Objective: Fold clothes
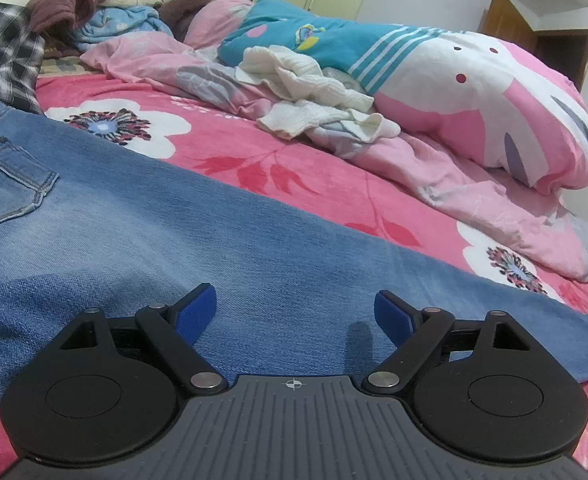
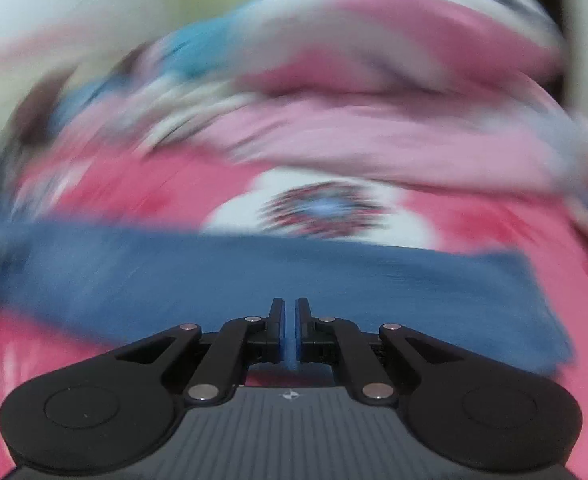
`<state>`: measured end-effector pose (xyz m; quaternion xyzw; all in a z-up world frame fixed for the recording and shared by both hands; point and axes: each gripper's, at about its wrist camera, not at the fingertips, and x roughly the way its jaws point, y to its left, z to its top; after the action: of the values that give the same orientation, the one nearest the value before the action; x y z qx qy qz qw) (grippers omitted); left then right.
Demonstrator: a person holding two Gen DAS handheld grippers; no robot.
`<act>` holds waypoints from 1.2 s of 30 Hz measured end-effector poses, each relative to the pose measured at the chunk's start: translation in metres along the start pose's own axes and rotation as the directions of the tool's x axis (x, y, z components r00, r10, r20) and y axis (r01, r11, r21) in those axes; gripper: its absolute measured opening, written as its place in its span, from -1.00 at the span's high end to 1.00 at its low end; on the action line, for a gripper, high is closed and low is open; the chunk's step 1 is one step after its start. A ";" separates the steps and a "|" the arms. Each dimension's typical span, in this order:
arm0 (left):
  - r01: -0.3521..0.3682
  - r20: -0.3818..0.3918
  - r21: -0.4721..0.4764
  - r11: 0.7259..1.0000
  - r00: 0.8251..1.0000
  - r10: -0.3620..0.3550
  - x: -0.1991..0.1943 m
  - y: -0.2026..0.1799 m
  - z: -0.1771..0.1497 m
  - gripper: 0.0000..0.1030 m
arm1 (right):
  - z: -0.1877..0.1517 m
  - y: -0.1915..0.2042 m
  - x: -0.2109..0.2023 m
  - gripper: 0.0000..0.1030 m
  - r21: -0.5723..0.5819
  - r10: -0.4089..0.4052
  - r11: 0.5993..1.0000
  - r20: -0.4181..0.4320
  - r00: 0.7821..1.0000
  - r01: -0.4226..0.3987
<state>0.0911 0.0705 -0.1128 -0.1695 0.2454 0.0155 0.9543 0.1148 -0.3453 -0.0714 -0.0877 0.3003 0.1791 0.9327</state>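
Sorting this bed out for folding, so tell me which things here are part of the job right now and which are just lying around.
In the job:
jeans, spread flat
left gripper, open over them
right gripper, shut

Lying about:
white knit
plaid shirt
brown garment
quilt
blanket

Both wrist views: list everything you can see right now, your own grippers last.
jeans: one, blue, spread flat on the bed in front
bedsheet: one, pink with white flowers, under the jeans
quilt: one, pink, white and teal, bunched at the far side
white garment: one, crumpled against the quilt
plaid shirt: one, black and white, far left
brown garment: one, on the pile behind
left gripper: open, over the jeans
right gripper: shut, nothing visibly held; view blurred
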 end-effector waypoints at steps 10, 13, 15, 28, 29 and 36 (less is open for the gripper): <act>0.013 -0.001 -0.012 1.000 1.000 -0.013 0.001 0.002 0.001 -0.72 | -0.033 -0.121 -0.050 1.00 0.306 -0.375 0.866 -0.126 0.918 0.396; 0.012 -0.002 -0.012 1.000 1.000 -0.012 0.001 0.002 0.001 -0.72 | -0.015 -0.081 -0.064 1.00 0.292 -0.347 0.892 -0.041 0.937 0.344; 0.012 -0.002 -0.013 1.000 1.000 -0.012 0.001 0.002 0.001 -0.72 | 0.003 -0.033 -0.054 1.00 0.212 -0.242 0.949 0.020 0.970 0.232; 0.047 0.004 -0.046 0.998 0.999 -0.047 0.000 0.008 0.001 -0.75 | 0.023 0.065 0.032 1.00 0.202 -0.006 0.979 -0.055 0.998 0.017; 0.049 0.005 -0.046 0.998 0.999 -0.049 0.000 0.008 0.001 -0.75 | 0.014 0.033 0.023 1.00 0.334 -0.070 0.938 -0.068 0.995 0.089; 0.061 0.052 -0.003 0.998 0.997 -0.061 -0.021 0.001 0.006 -0.81 | -0.027 -0.017 -0.072 0.73 0.588 -0.234 0.777 -0.059 0.970 0.223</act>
<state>0.0754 0.0744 -0.0984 -0.1788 0.2152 -0.0086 0.9600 0.0520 -0.3884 -0.0497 0.1725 0.3202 -0.0370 0.9308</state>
